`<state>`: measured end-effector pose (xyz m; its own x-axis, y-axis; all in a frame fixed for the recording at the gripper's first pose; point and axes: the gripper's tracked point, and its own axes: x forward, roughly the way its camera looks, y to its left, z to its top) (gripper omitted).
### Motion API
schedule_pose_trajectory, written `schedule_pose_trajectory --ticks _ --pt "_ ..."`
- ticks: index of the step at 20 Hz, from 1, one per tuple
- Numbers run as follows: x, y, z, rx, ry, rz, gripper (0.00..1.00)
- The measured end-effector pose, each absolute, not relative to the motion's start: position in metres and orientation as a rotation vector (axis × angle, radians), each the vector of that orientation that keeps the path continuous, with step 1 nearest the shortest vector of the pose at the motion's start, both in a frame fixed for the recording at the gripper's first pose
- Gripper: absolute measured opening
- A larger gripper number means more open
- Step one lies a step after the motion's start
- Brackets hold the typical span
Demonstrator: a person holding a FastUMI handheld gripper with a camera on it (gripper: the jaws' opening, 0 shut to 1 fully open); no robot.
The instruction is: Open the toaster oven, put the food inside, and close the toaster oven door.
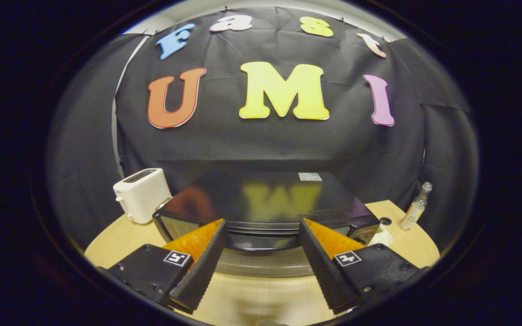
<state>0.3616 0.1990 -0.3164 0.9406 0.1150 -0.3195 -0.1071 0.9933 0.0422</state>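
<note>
Black and shiny, the toaster oven (265, 203) is seen from above its front, just ahead of the fingers, sitting on a round table (406, 244) made of pale wood. Its flat top is so glossy that colours from the wall behind are mirrored in it. A small pale sticker (310, 176) is stuck near the back of the top. The oven's dark handle (261, 242) is seen right between the two fingertips, with the front of the door curving below it. It cannot be told for sure if the door is shut or partly down.

The gripper (261, 231) is held wide open, and nothing is squeezed by it. Its two black fingers (200, 267) are set apart, one on each side of the handle.

A white toaster (142, 194) is placed to the left of the oven. A small clear bottle (416, 207) is stood on the table to the right, well apart from the oven.
</note>
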Motion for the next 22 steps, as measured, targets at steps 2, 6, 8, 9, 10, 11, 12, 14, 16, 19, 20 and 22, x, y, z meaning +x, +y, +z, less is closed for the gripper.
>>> schedule_pose_trajectory --ticks 2,6,8,9,10,11,12,14,16,19,20,22 --pt "0.363 0.2 -0.314 0.005 0.33 0.113 1.0" --pt "0.365 0.202 -0.315 0.0 0.344 0.116 1.0" --pt "0.362 0.201 -0.316 0.033 0.359 0.125 1.0" --pt "0.36 0.201 -0.318 0.054 0.371 0.129 1.0" --pt "0.355 0.201 -0.317 0.065 0.382 0.129 1.0" --pt "0.353 0.201 -0.319 0.067 0.393 0.128 1.0" --pt "0.348 0.201 -0.32 0.068 0.402 0.126 1.0" --pt "0.338 0.2 -0.321 0.069 0.417 0.123 1.0" --pt "0.326 0.199 -0.324 0.065 0.428 0.121 1.0" --pt "0.306 0.198 -0.33 0.061 0.448 0.118 1.0" --pt "0.298 0.198 -0.335 0.062 0.456 0.117 1.0" --pt "0.283 0.197 -0.344 0.057 0.476 0.113 1.0"
